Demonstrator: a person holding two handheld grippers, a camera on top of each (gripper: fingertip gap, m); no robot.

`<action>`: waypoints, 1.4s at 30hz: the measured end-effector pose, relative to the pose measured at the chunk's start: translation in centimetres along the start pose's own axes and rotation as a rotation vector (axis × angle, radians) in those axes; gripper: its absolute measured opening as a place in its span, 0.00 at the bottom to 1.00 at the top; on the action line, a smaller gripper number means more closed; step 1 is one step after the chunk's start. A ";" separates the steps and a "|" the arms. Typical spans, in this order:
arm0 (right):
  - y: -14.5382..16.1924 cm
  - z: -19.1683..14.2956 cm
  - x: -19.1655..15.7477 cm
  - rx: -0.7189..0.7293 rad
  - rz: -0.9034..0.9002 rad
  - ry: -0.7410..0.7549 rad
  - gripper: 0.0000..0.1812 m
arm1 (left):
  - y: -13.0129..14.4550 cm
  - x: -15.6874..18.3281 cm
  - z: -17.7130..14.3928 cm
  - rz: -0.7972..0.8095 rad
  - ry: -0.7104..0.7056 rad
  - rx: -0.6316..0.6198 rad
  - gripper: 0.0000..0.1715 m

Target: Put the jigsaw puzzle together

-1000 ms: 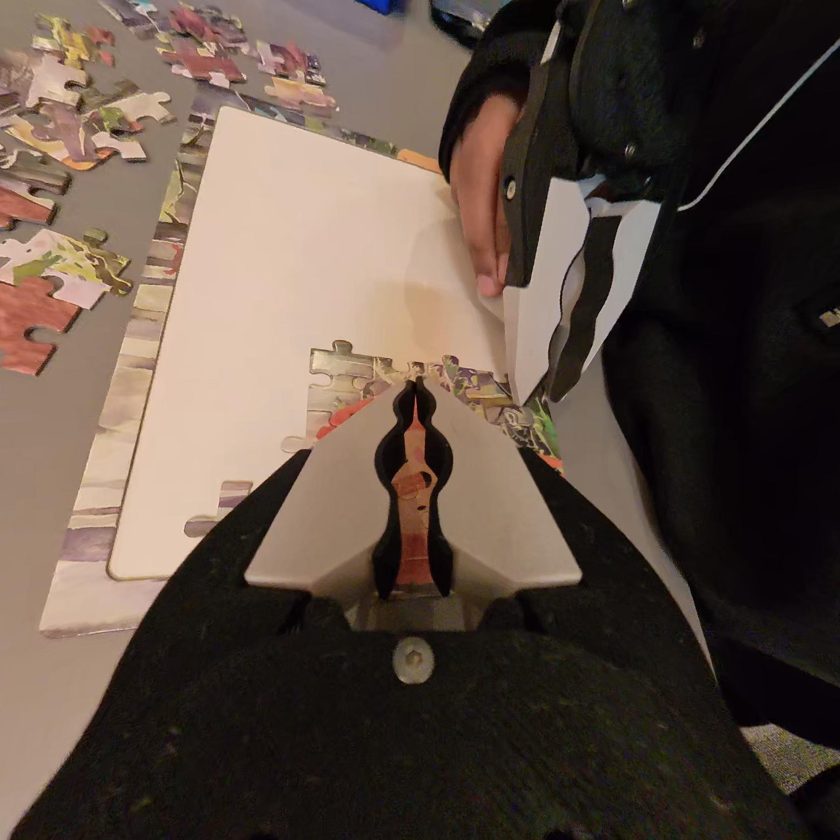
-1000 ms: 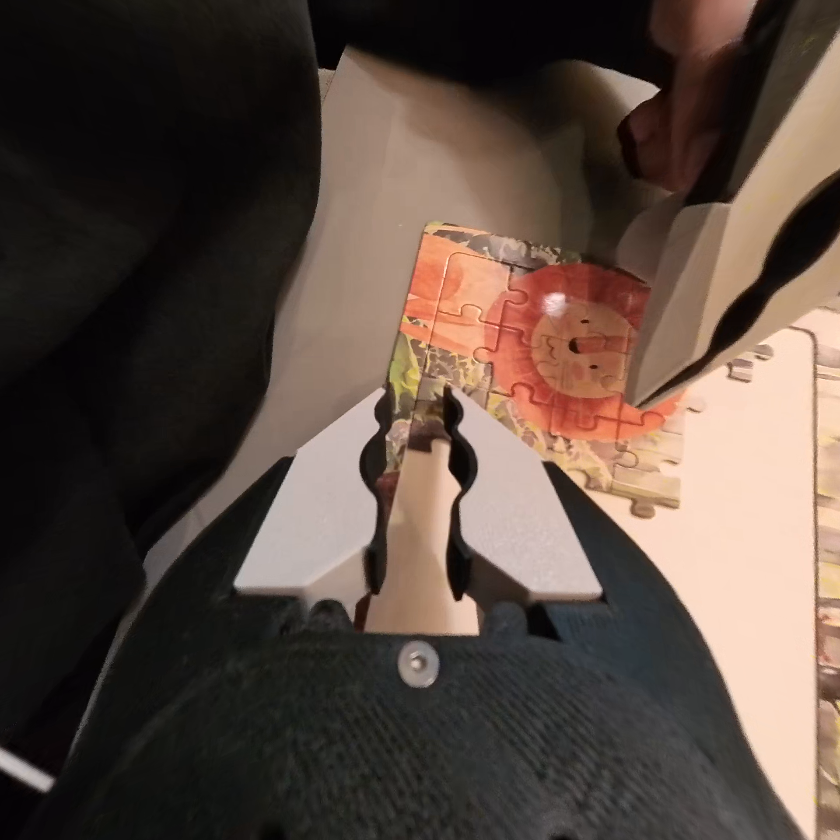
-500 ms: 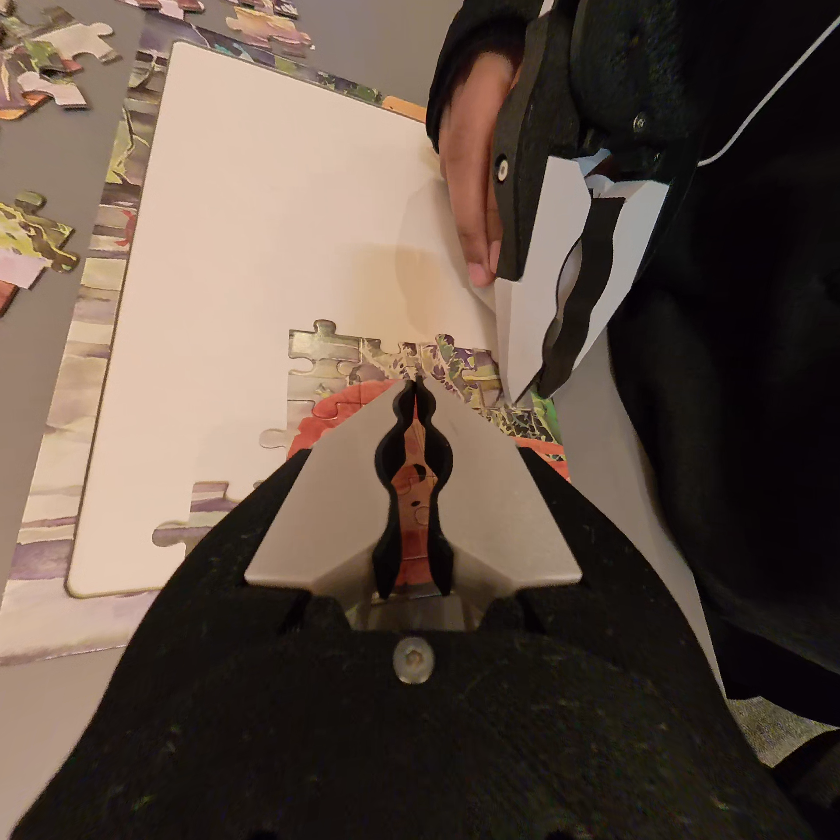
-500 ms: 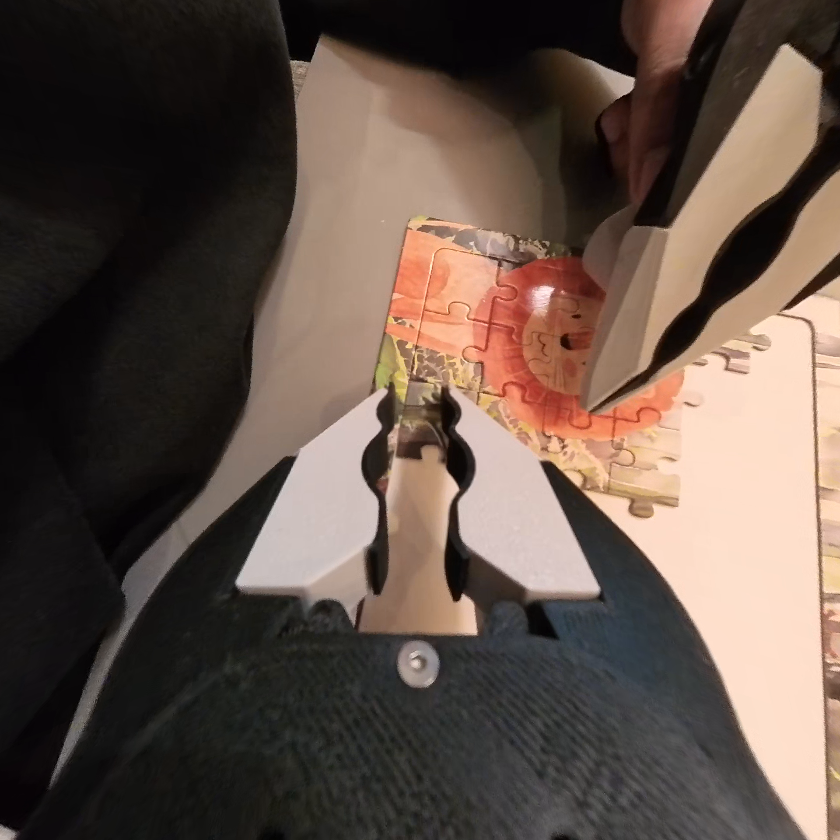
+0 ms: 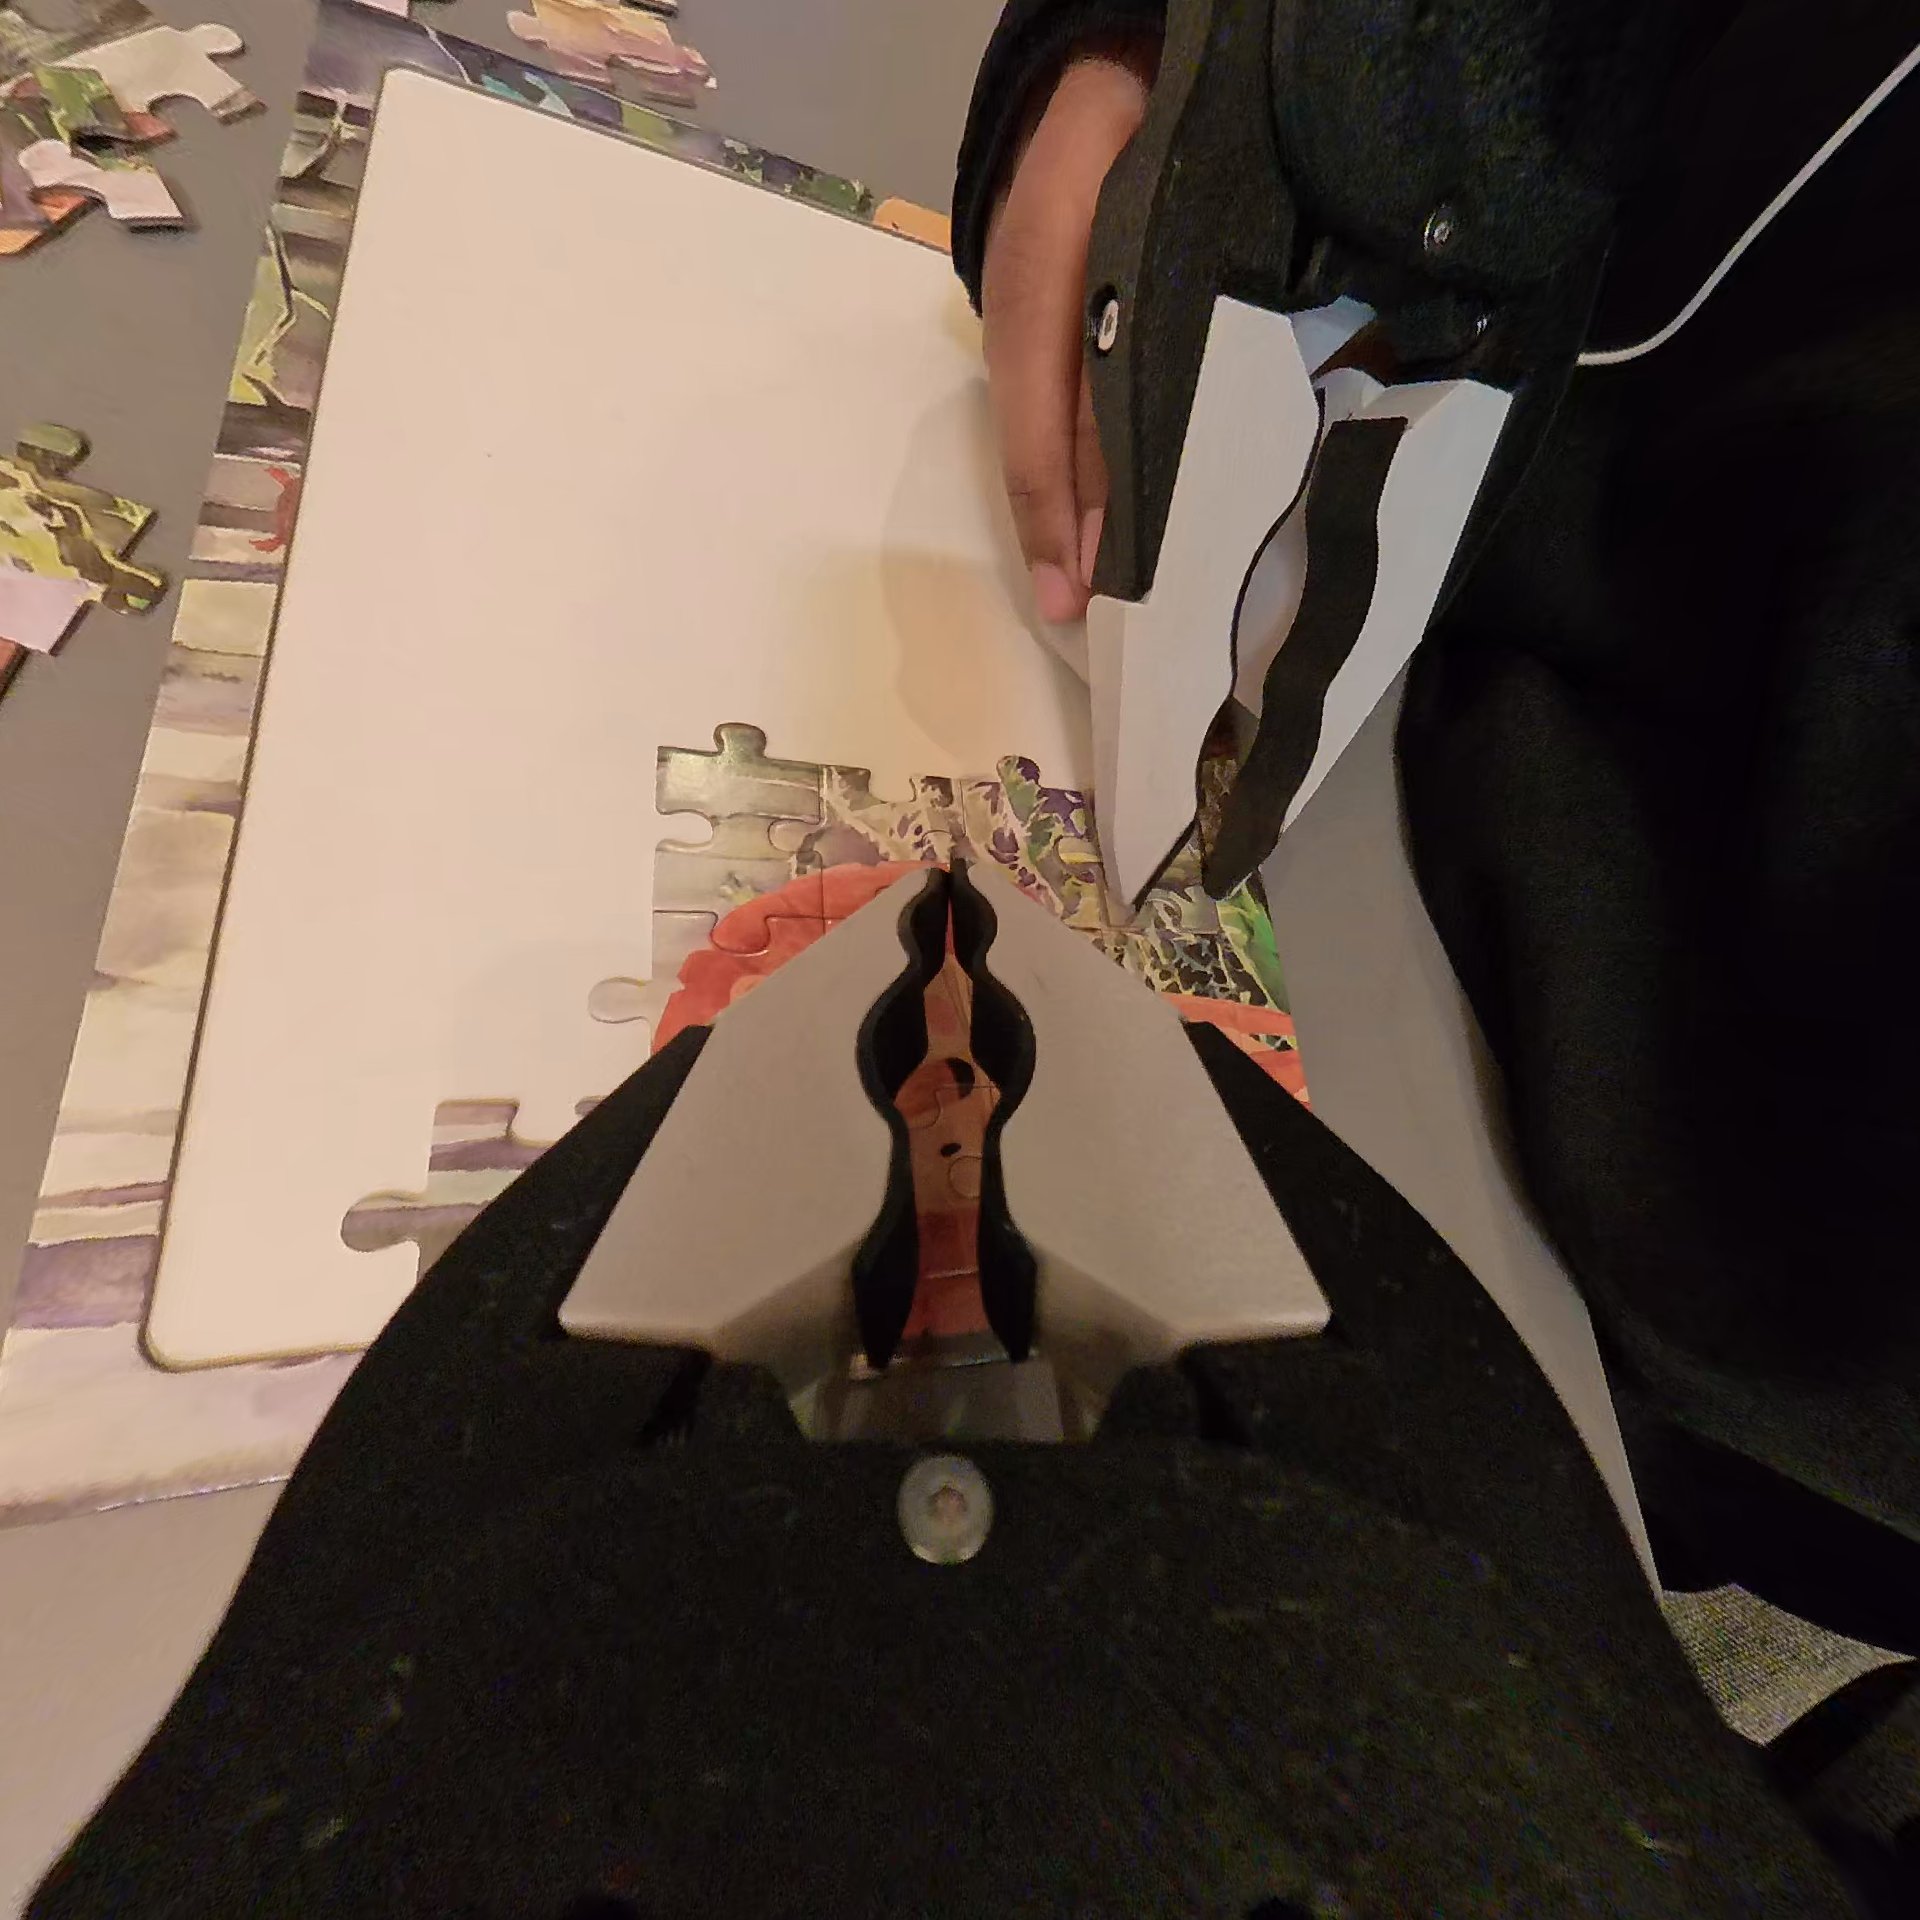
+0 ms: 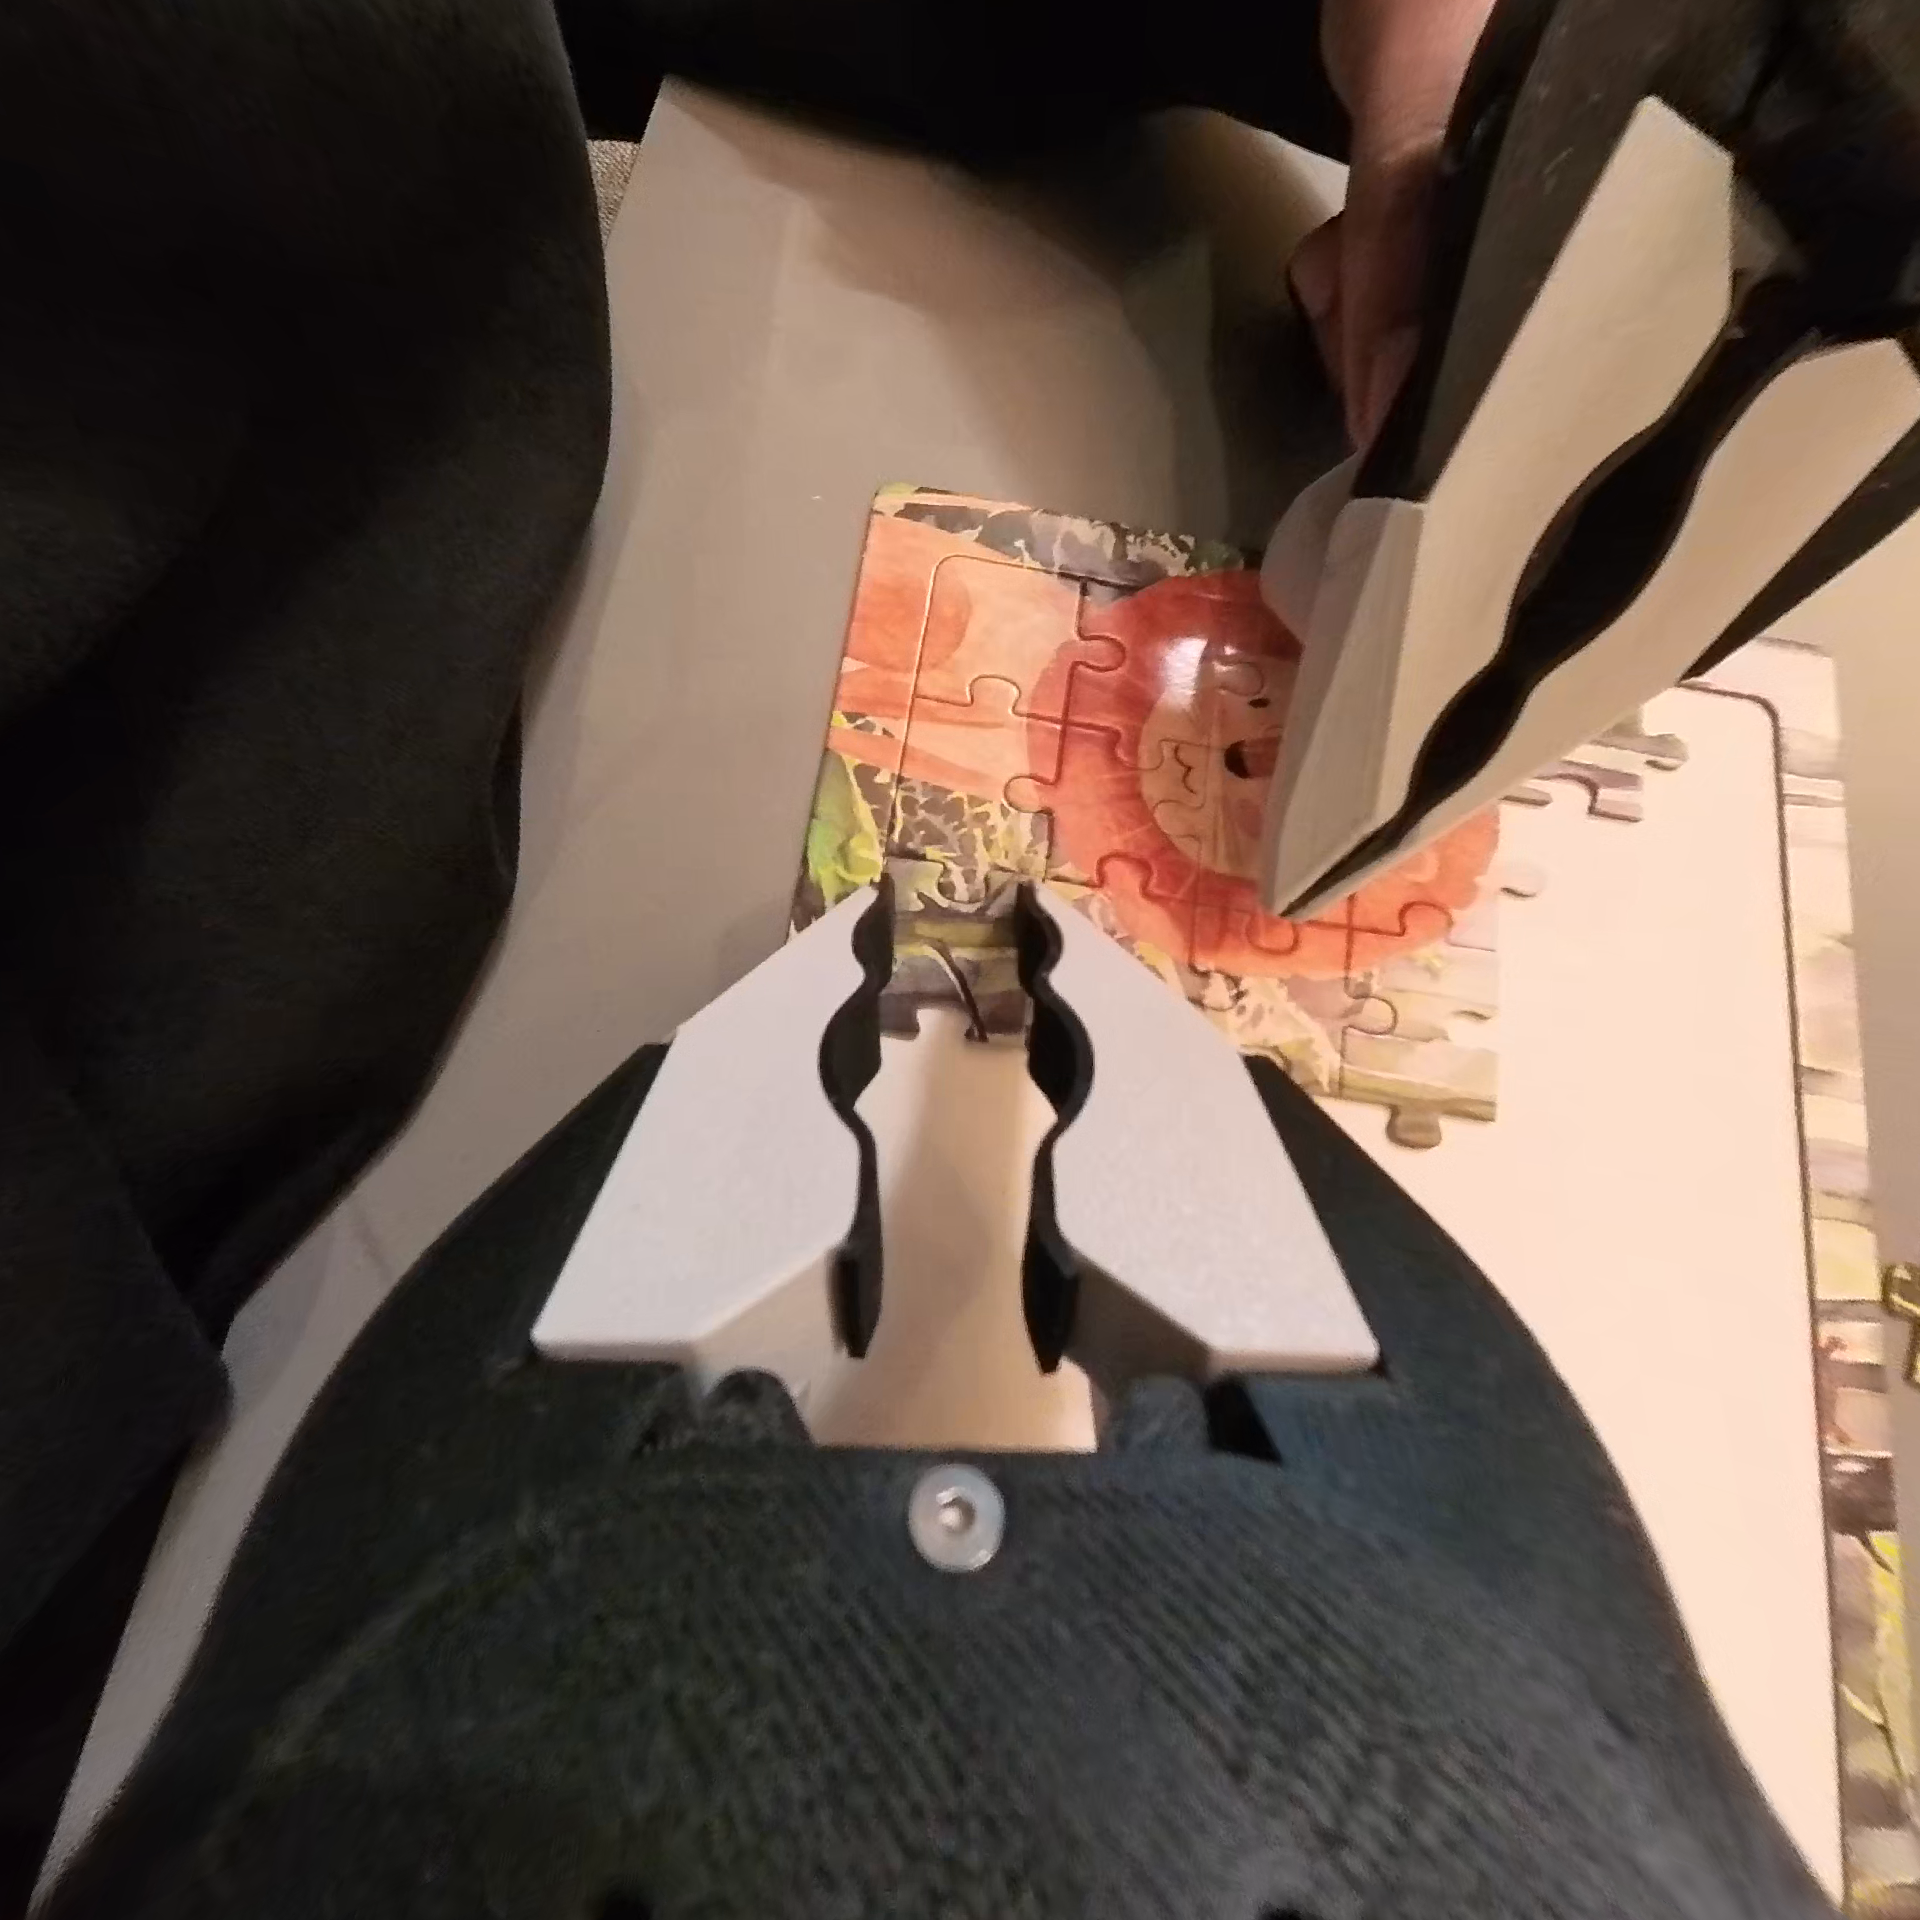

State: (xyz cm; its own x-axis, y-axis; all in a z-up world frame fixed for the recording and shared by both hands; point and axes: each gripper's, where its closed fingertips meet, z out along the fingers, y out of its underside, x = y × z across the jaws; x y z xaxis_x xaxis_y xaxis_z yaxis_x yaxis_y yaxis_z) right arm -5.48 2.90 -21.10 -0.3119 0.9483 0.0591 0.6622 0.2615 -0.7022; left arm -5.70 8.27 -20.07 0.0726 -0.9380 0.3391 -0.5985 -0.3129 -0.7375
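Lying beneath left gripper [image 5: 950,871]: puzzle [image 5: 758,821].

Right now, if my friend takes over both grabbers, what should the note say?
Left gripper: shut, tips on the joined lion patch.
Right gripper: open around a dark edge piece at the patch's border, not squeezed.
Done: one corner block on the white board.
Left: seat that piece, then fill the board from the loose pieces on the grey table.

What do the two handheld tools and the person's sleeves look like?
Both match: the left tool and right tool have pale grey wedge-shaped fingers lined with wavy black pads, a black textured body and one silver bolt. The hand wears a black sleeve.
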 end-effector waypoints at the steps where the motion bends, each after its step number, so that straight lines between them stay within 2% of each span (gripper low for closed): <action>1: 0.0 0.0 0.0 0.000 0.002 0.001 0.12 | 0.0 0.0 0.0 0.000 0.000 0.000 0.00; 26: -0.2 0.1 0.2 0.017 0.082 -0.008 0.11 | 0.1 -0.1 0.0 -0.015 0.008 -0.006 0.00; 32: -1.1 -0.9 0.5 0.073 0.077 -0.009 0.06 | 0.2 0.0 0.1 -0.014 0.008 -0.012 0.00; 37: 0.6 -0.6 0.9 -0.005 0.081 0.003 0.02 | 0.2 0.0 0.1 -0.015 0.009 -0.011 0.00; 42: 0.3 -0.5 0.5 -0.002 0.052 0.001 0.00 | 0.2 -0.1 0.1 -0.016 0.009 -0.013 0.00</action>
State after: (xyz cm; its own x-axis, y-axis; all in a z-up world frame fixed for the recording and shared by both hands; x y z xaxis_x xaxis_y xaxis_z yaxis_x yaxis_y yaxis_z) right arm -5.16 3.57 -20.92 -0.2764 0.9608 0.0230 0.6789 0.2121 -0.7029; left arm -5.77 8.24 -20.31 0.0754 -0.9314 0.3561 -0.6075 -0.3261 -0.7243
